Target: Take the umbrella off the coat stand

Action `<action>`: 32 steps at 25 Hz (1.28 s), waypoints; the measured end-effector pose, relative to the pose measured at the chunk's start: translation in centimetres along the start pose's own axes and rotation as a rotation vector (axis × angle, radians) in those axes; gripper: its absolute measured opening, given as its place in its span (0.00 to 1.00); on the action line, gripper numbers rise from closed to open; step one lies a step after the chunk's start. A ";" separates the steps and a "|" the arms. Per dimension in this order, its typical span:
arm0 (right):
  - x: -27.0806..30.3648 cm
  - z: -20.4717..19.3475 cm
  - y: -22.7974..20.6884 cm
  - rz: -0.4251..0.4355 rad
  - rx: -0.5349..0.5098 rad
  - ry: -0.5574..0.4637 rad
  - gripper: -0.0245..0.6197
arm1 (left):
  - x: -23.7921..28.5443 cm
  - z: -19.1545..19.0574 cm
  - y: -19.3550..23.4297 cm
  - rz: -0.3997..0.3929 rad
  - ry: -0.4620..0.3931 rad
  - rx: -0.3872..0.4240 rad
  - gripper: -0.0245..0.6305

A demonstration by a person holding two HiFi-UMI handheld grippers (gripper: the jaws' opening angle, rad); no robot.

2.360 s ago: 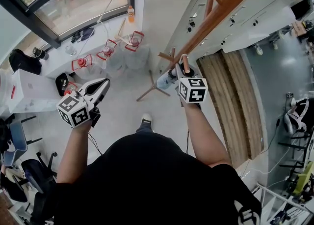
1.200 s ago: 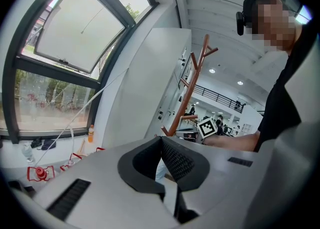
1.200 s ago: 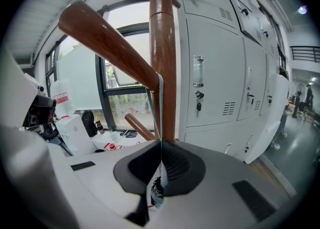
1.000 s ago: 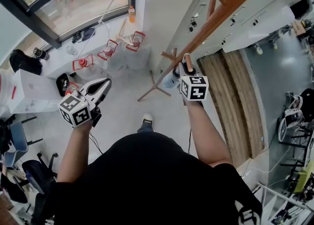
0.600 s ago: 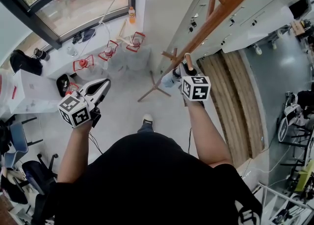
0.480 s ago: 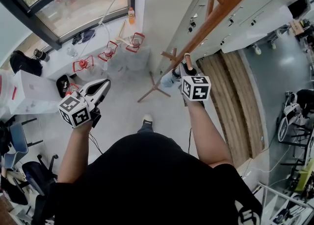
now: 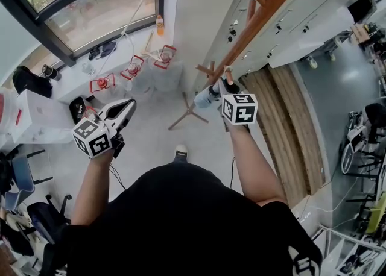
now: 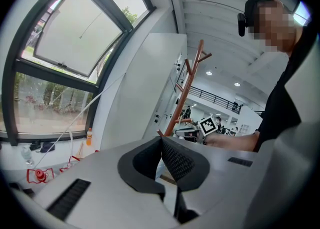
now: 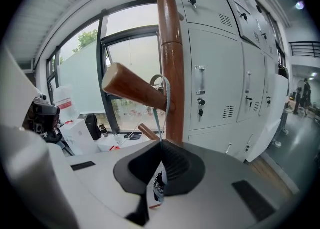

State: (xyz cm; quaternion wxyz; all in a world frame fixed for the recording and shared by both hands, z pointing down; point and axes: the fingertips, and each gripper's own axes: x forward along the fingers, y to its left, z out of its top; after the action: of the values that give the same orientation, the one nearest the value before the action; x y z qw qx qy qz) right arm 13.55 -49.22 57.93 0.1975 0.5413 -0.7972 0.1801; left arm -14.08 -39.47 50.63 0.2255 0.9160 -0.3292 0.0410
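Note:
A wooden coat stand (image 7: 260, 14) leans across the head view, and its pole (image 9: 172, 58) fills the middle of the right gripper view. The umbrella's thin grey strap loop (image 9: 163, 97) hangs over a peg (image 9: 134, 89). My right gripper (image 9: 161, 145) is shut on that strap just under the peg. The folded pale umbrella (image 9: 157, 187) dangles below the jaws, and it shows beside the right gripper (image 7: 225, 83) as a light bundle (image 7: 205, 96). My left gripper (image 7: 128, 105) is held apart at the left, jaws together with nothing between them (image 8: 161, 141).
White lockers (image 9: 220, 68) stand right behind the stand. The stand's legs (image 7: 188, 110) spread on the grey floor. A window sill (image 7: 129, 67) holds red-framed items and an orange bottle (image 7: 159, 25). A strip of wooden floor (image 7: 283, 124) runs at the right.
My right gripper has risen a little with the strap, closer to the peg's end. The left gripper has hardly moved.

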 end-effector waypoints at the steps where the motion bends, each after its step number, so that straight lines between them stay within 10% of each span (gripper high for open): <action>1: -0.2 0.1 0.1 0.000 0.000 -0.001 0.06 | -0.2 0.0 -0.1 0.000 -0.001 0.000 0.07; 32: -8.9 -1.1 4.7 -0.010 -0.022 -0.045 0.06 | -8.0 -1.9 -5.6 -0.018 -0.025 0.039 0.07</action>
State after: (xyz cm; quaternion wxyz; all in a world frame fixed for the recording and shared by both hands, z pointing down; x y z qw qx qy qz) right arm 12.32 -40.00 53.98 0.1863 0.5470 -0.8007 0.1581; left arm -16.71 -30.16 48.44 0.2040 0.9236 -0.3227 0.0340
